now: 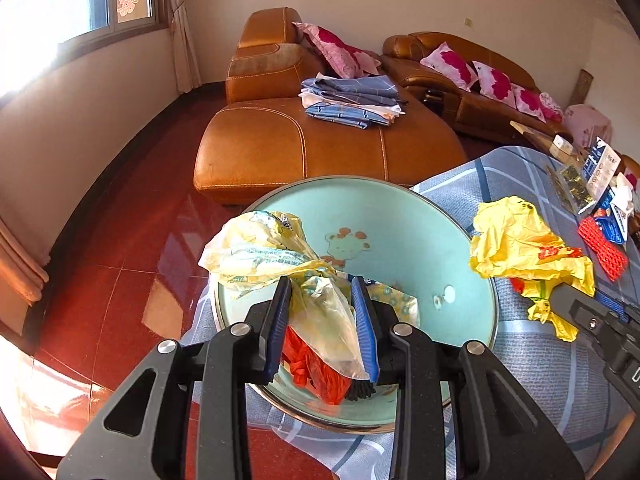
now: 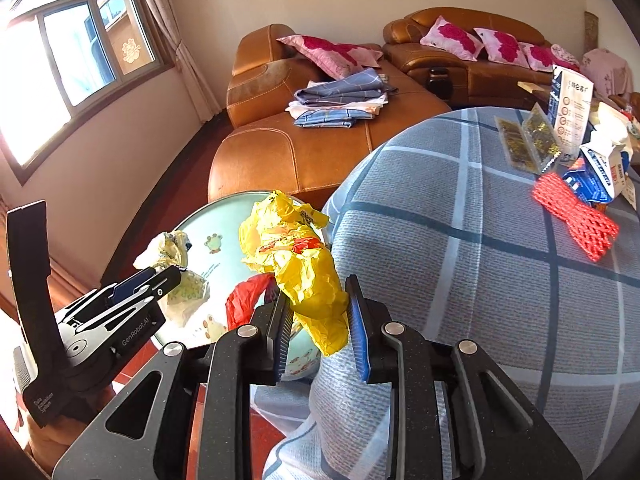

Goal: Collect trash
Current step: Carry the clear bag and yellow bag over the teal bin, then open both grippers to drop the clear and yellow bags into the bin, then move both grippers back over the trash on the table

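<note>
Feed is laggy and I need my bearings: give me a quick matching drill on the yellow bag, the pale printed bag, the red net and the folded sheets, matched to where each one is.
Things:
1. yellow bag
2. pale printed bag
3. red net
4. folded sheets

Places:
A. on the orange sofa
B. pinched in the left claw over the green basin
C. lying loose on the checked cloth
D. pinched in the right claw

Pairs: 1-D, 2-B, 3-C, 4-A
</note>
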Demonstrator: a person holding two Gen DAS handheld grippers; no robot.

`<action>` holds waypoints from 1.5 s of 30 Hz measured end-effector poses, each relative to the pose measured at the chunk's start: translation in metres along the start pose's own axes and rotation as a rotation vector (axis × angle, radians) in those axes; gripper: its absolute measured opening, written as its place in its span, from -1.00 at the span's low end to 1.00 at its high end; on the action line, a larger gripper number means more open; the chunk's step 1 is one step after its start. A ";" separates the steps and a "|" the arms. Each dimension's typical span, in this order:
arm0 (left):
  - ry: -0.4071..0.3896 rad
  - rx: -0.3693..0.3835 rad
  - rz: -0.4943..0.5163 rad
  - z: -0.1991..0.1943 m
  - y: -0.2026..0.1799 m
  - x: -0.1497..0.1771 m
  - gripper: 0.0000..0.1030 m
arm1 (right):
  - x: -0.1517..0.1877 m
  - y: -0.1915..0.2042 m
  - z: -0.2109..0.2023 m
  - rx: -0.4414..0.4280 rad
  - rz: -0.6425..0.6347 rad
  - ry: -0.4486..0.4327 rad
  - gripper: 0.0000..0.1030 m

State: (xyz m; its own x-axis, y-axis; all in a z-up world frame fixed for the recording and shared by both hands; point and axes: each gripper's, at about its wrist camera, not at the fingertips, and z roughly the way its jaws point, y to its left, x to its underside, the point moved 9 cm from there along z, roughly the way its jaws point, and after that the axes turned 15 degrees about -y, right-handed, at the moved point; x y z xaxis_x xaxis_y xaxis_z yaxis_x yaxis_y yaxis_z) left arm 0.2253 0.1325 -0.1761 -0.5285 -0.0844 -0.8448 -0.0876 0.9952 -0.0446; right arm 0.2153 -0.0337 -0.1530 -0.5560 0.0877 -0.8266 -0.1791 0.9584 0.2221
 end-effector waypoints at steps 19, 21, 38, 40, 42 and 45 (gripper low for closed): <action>0.061 -0.028 0.020 0.022 0.007 0.016 -0.13 | 0.002 0.021 0.045 -0.094 0.066 0.078 -0.09; 0.055 -0.035 0.021 0.021 0.008 0.015 -0.04 | -0.001 0.014 0.038 -0.078 0.074 0.058 -0.09; -0.006 -0.066 0.028 -0.006 -0.011 0.004 0.88 | -0.012 -0.040 -0.012 0.039 0.095 -0.059 0.34; -0.004 -0.059 0.031 -0.008 -0.015 0.004 0.88 | -0.014 -0.046 -0.018 0.052 0.090 -0.073 0.35; -0.005 -0.060 0.032 -0.010 -0.018 0.004 0.88 | -0.015 -0.050 -0.022 0.067 0.083 -0.077 0.35; -0.011 -0.046 0.031 -0.015 -0.024 0.002 0.88 | -0.015 -0.064 -0.032 0.088 0.093 -0.094 0.36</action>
State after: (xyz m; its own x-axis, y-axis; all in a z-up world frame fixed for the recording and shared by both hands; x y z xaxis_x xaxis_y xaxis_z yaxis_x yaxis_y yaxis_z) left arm 0.2136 0.1074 -0.1684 -0.5225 -0.0524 -0.8511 -0.1098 0.9939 0.0062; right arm 0.2092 -0.1046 -0.1383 -0.4873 0.1981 -0.8505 -0.0564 0.9648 0.2570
